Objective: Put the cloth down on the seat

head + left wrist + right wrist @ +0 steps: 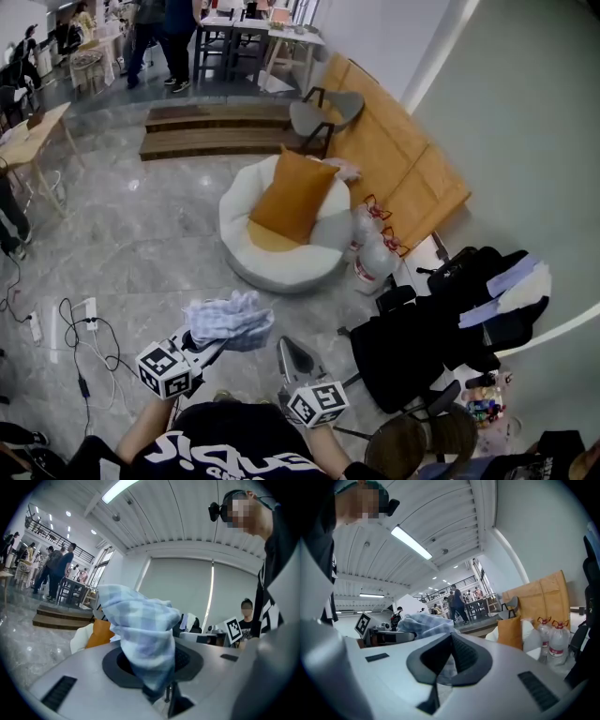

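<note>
My left gripper (159,688) has its jaws drawn narrow and clamped on one end of the cloth (232,322). The rest of the checked fabric bunches up and over the jaw tips in a loose heap. I pinch it low and tight because it is soft and would slide out of a light hold. I carry it out in front of me at about chest height so nothing trails on the grey floor.

My right gripper (450,644) sits just to the right of the bundle with its jaws closed together and nothing pinched between them. It hangs near the cloth but does not touch it. As I judge it, I have it there as a spare, ready to catch a corner or spread the fabric once it lands.

The cloth is in the air near me, well apart from the seat (281,267), the white round beanbag farther off across the floor. An orange cushion (292,195) leans on the seat's far side, which leaves the near part of the hollow bare. That looks the likeliest place to lay the cloth.

Water bottles (373,261) stand just right of the seat, and a chair (417,352) draped in dark clothes stands near my right. I reckon the clean way in is from the left and centre.
</note>
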The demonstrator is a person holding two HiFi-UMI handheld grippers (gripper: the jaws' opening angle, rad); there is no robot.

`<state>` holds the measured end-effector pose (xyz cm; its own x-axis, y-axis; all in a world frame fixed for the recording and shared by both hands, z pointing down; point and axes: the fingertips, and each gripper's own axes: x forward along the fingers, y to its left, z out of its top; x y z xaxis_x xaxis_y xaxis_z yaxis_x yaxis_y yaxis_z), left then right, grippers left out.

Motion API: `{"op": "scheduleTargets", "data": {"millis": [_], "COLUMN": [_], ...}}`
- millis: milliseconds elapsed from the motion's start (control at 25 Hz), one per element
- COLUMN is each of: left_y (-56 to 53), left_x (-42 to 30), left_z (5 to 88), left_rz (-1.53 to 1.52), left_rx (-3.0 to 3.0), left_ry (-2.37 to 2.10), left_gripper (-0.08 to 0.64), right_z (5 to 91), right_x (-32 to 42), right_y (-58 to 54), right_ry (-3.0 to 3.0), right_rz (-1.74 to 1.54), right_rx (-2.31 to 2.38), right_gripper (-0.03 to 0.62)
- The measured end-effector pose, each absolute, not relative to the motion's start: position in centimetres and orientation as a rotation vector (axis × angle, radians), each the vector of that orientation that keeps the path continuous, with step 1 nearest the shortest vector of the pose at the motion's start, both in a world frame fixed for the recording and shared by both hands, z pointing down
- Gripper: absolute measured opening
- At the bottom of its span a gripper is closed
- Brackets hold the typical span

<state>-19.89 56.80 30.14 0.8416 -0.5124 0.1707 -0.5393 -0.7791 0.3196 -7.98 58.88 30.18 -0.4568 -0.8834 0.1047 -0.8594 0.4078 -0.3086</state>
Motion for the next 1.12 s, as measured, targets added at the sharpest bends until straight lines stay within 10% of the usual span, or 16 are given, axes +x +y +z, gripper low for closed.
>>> {"op": "scheduleTargets", "data": {"millis": [1120], "left_y": [52.9], "left_x": [-19.0], "left_z": [30.3], "left_rz": [0.054], "left_rx": [2.648], "left_ry": [-0.765], "left_gripper": [0.114], "right_z": [30.5], "right_x": [-7.1], "right_y": [55.4], "right_ry": [2.573], "right_rz": [-0.521], "right_rx": [-1.642], "right_gripper": [0.02]}}
